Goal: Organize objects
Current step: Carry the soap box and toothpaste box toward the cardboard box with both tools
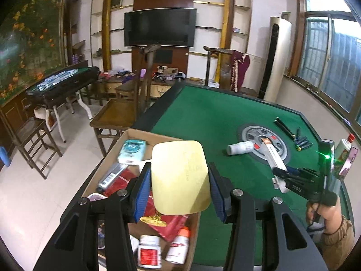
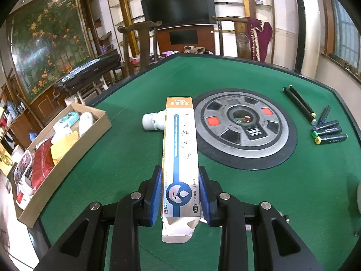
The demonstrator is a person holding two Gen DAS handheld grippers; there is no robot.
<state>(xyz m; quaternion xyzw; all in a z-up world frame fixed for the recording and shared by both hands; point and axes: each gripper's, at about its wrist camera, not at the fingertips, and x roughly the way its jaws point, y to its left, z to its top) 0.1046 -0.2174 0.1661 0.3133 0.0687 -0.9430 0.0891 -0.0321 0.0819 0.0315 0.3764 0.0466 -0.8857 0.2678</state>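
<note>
Beside held carton (image 2: 180, 149), white bottle (image 2: 153, 122), markers (image 2: 328, 133)

The near part of the cardboard box (image 1: 144, 135) and some of its contents are hidden behind the yellow card (image 1: 180, 178) and the left tongs (image 1: 179, 194). Beside the box, the white bottles (image 1: 150, 251) are blurred and their labels cannot be read. The white bottle (image 2: 153, 120) beyond the long carton (image 2: 180, 153) is partly covered by it. The carton's small print is illegible.
</note>
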